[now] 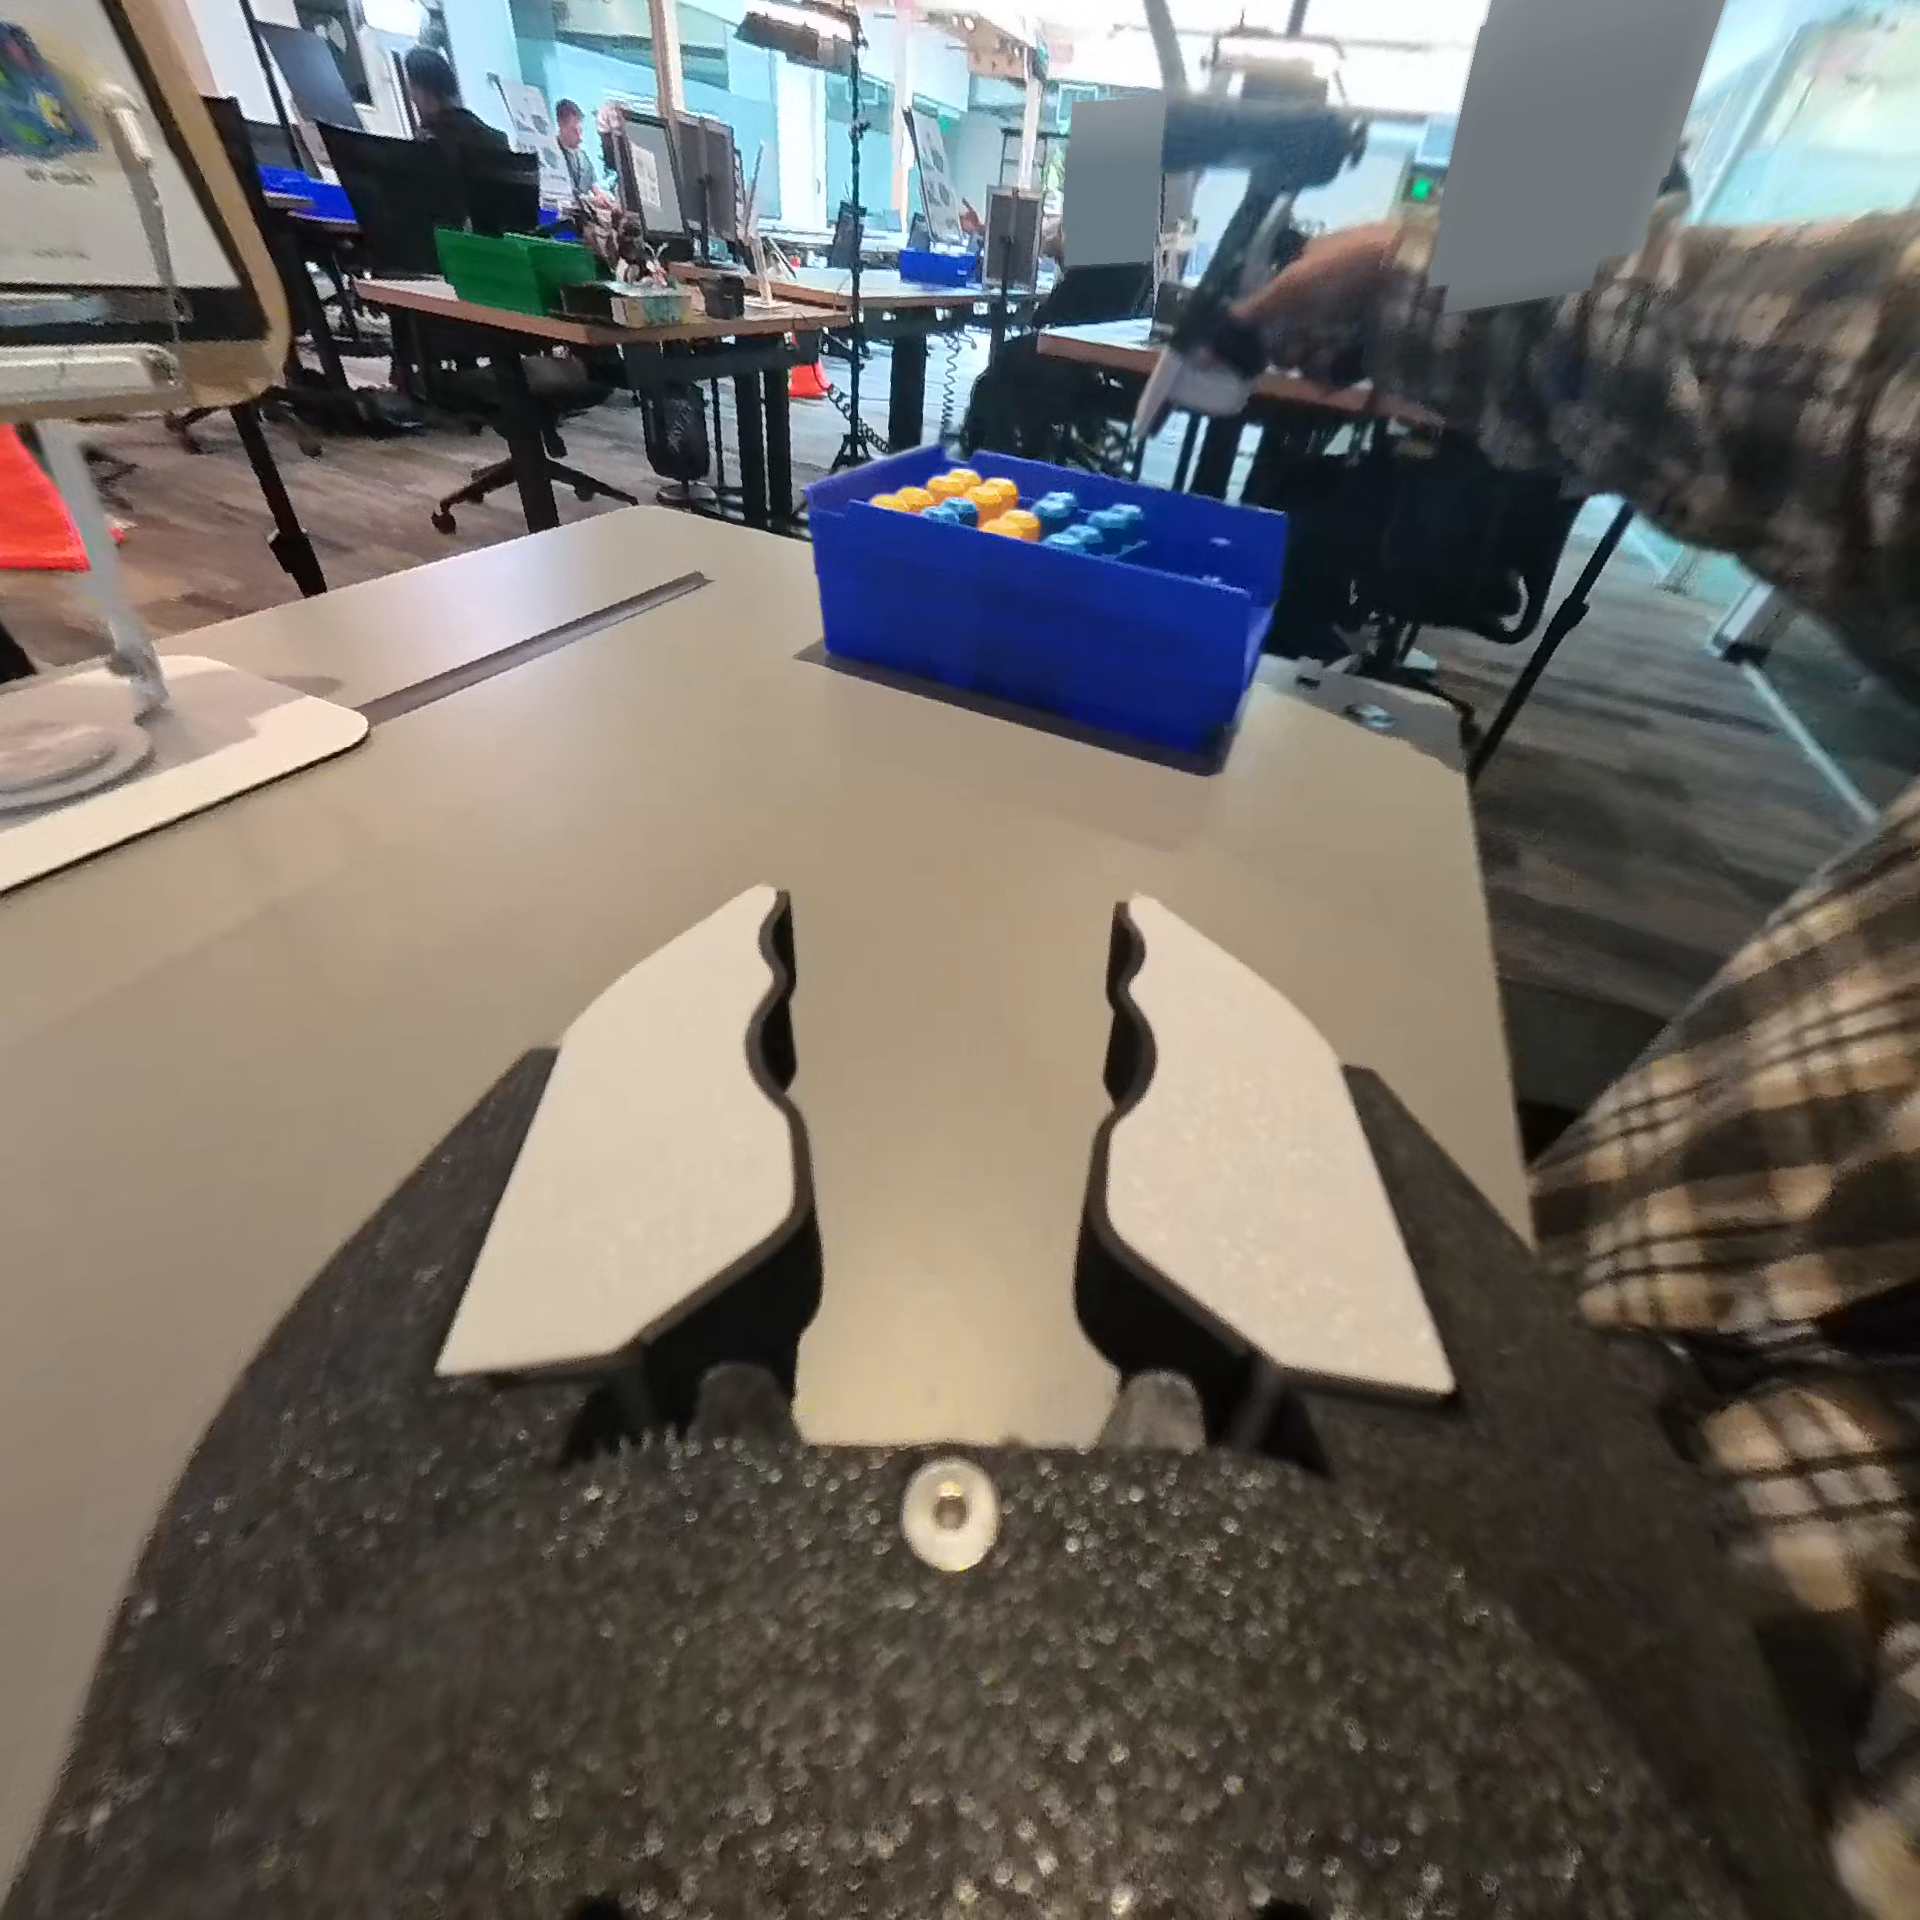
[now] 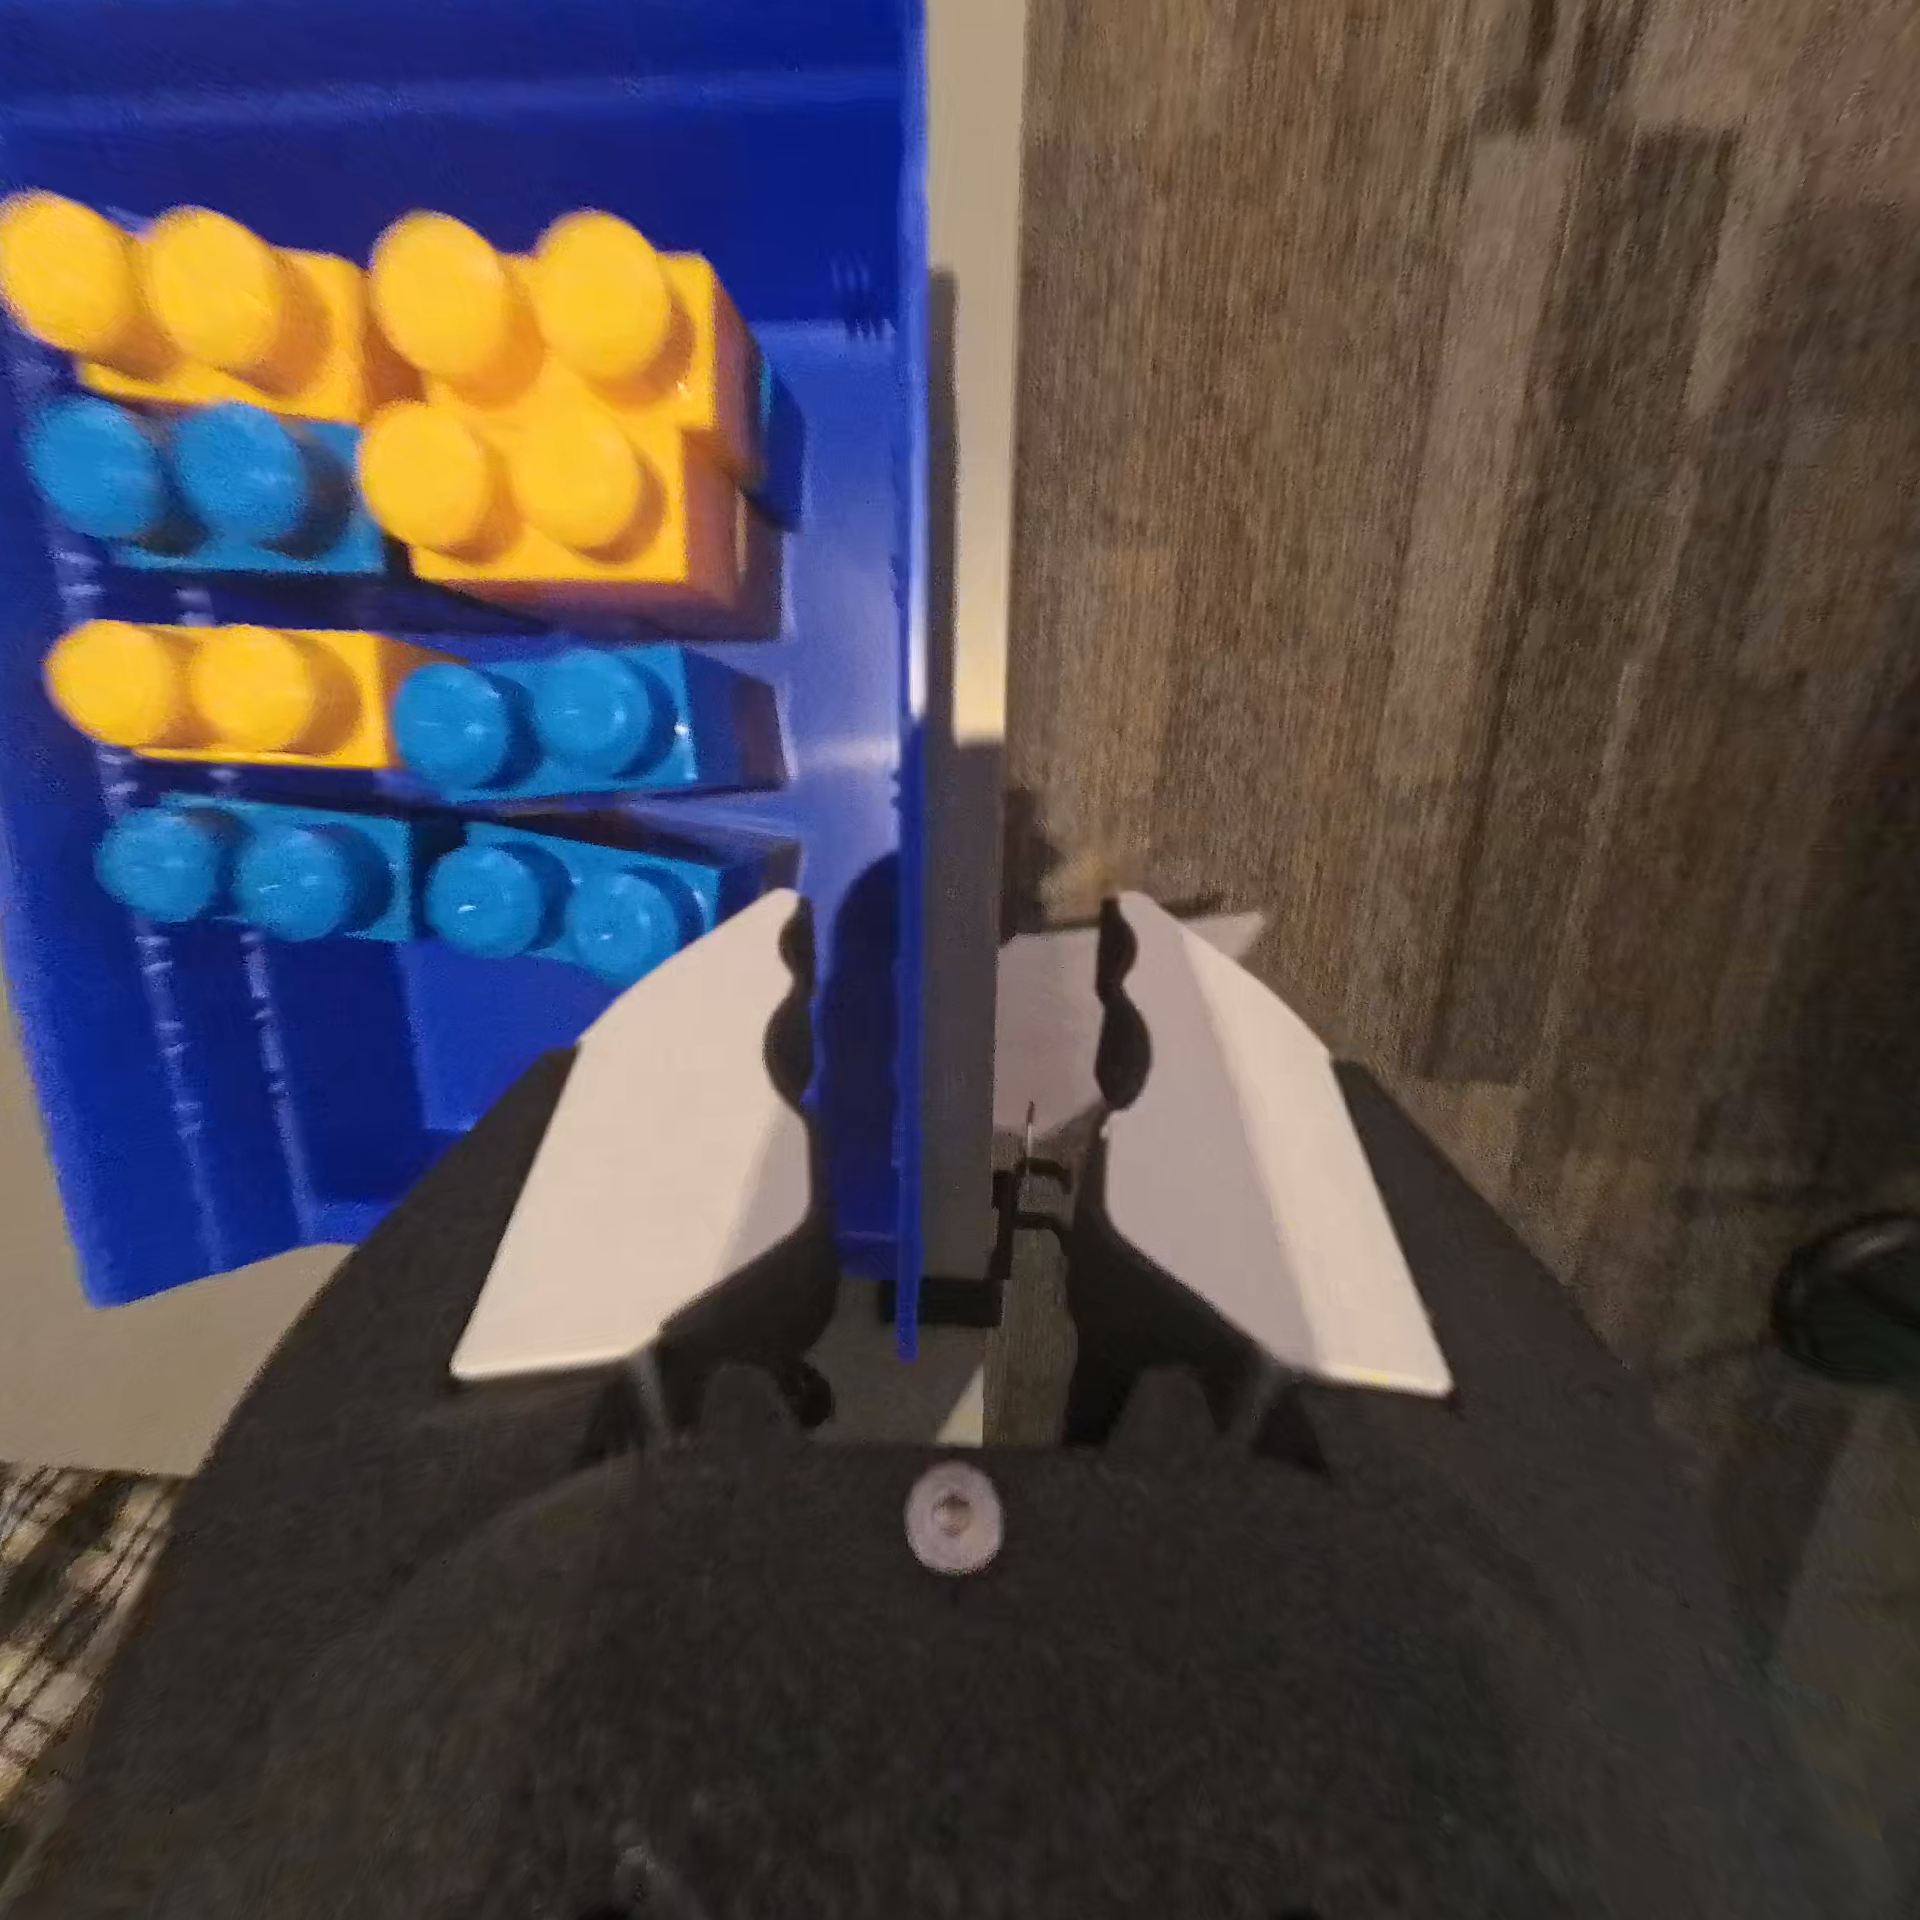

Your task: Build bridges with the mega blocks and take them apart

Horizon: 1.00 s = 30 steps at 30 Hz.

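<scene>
Open-plan office: smooth grey table [image 1: 623,831]; beyond it, wooden-topped desks [image 1: 582,317], dark monitors [image 1: 416,197], grey wood-grain floor [image 2: 1455,520].

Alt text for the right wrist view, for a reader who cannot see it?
The open right gripper hangs over the side wall of a blue bin, holding nothing. Inside stand yellow blocks and blue blocks, studs toward the camera. Wood-patterned floor fills the right.

One blue bin [image 2: 312,1091] sits on the table [image 1: 623,831]. In it I count eight blocks: four yellow blocks [image 2: 582,499] and four blue blocks [image 2: 561,727], each with two studs on top. Two tools are in play, a left tool [image 1: 951,1039] and a right tool [image 2: 951,1039].
</scene>
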Tool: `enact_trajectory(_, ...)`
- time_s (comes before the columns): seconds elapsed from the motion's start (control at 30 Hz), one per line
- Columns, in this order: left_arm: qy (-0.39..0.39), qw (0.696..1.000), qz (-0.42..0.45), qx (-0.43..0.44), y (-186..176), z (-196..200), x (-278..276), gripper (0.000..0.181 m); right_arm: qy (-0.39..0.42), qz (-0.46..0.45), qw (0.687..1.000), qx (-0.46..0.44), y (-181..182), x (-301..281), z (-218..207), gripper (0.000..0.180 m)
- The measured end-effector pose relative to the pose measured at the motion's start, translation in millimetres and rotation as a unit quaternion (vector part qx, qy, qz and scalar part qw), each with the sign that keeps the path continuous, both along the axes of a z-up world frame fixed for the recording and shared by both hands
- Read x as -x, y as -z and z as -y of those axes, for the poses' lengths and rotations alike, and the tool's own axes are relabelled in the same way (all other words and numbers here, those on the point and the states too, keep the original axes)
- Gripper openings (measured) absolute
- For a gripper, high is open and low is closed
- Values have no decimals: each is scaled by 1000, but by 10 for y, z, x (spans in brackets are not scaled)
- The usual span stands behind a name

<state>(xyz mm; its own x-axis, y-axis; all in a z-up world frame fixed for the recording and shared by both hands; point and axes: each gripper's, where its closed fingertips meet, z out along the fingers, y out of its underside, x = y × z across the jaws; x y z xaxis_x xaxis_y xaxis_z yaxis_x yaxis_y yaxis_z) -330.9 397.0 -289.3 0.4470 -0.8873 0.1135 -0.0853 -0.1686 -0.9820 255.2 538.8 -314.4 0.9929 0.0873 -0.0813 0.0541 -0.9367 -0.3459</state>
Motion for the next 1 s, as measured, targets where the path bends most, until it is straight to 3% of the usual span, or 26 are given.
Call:
enact_trajectory(0.23,-10,998,43,33,-83,496,347,59,33,-16,994,103,487,163,95,43)
enact_trajectory(0.33,-25,998,50,34,-116,619,500,59,32,-24,988,147,678,249,151,20)
enact_trajectory(0.37,-29,998,51,33,-121,653,545,58,38,3,988,150,722,184,156,4)
enact_trajectory(0.7,-60,994,78,40,-73,860,873,57,14,21,989,144,727,375,198,3)
enact_trajectory(1.0,-64,994,83,39,-183,1026,1010,56,-19,17,991,130,720,994,164,4)
